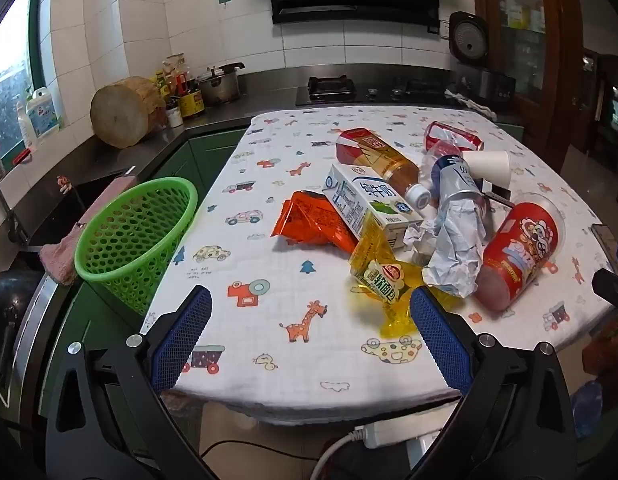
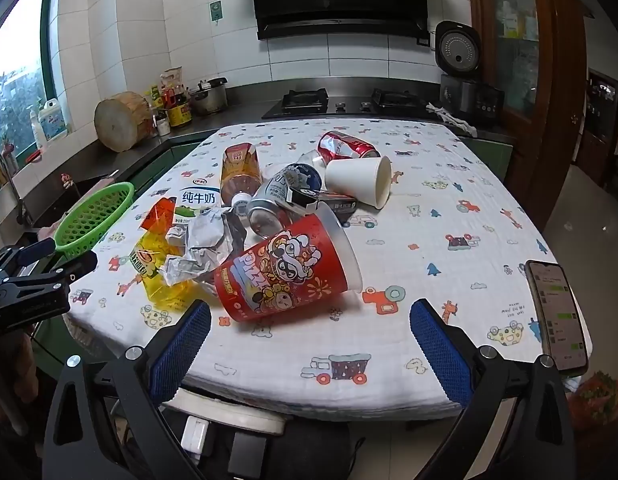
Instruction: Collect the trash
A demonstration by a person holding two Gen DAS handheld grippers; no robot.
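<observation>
Hovering agape, both tools [image 1: 311, 320] [image 2: 311, 320] face trash beside green basket [image 1: 137, 232].

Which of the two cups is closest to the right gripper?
The red printed cup, lying just before the right gripper; the white paper cup lies farther back.

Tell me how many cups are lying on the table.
2. The red snack cup lies on its side nearest the grippers; the white paper cup lies tipped behind it, beside the crushed can. Others may be hidden.
</observation>
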